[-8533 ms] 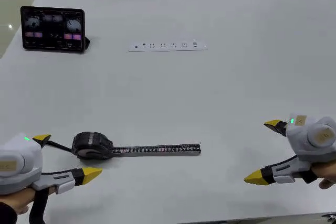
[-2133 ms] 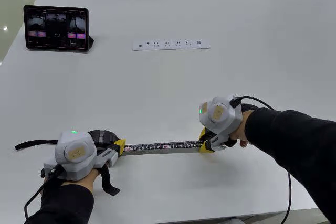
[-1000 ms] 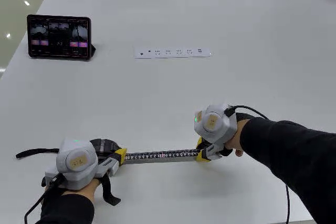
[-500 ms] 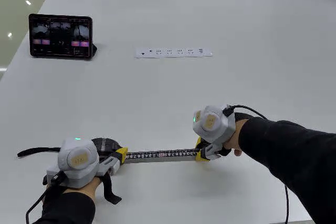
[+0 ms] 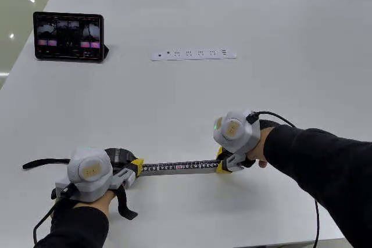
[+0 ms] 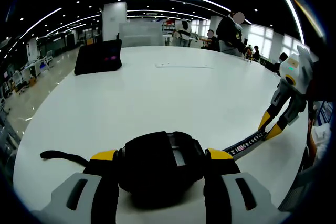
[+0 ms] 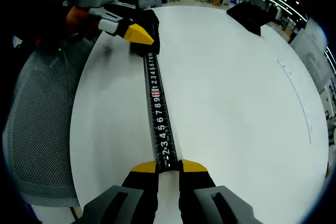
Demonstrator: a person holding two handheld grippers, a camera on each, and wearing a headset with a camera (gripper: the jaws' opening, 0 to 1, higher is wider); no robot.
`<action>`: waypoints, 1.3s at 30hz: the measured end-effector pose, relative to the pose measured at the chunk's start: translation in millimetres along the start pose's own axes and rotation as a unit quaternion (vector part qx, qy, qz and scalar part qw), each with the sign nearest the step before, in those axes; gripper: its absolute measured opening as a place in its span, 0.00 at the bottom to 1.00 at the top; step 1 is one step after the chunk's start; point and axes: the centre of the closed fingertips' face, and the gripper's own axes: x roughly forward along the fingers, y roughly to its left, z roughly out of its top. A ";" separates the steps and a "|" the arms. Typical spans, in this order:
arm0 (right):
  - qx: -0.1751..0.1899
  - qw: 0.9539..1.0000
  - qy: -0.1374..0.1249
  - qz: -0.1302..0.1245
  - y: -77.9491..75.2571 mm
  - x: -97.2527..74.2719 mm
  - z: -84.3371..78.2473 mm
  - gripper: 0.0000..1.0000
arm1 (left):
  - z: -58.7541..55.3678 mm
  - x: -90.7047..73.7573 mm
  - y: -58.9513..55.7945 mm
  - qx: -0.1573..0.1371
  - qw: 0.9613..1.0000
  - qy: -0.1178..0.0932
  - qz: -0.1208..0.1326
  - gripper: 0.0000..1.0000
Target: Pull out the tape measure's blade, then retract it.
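Left tool (image 6: 163, 156) is clamped on the black, rounded, rubbery-looking tape measure case (image 5: 119, 156). Its jaws are closed onto the flanks, pinning the case to the smooth white bench (image 5: 261, 21). To the right of the case, the right tool (image 7: 168, 167) has its yellow tips nipped nearly together on the very end of the thin, flat, dark blade (image 5: 177, 167). The blade has white numerals and lies stretched along the bench from the case mouth.

The risk, as I read it: that's a narrow, slick strip in a small pinch. Lose it and the spring could whip the blade back into the case. And if the left grip is loose on that curved shell, a pull would drag the case rather than feed out blade.

A limp black fabric wrist strap (image 5: 43, 162) trails left of the case. Well beyond the case lies a flat white power strip (image 5: 193, 54).
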 end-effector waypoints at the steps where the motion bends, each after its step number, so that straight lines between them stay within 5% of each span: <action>1: 0.000 1.000 0.000 0.001 0.1 0.1 0.8 0.11 | 0.1 0.2 0.2 0.000 1.000 0.001 0.000 0.61; 39: -0.006 1.000 -0.004 -0.015 2.4 5.0 11.8 0.11 | -0.8 0.5 1.1 0.001 1.000 0.009 0.001 0.61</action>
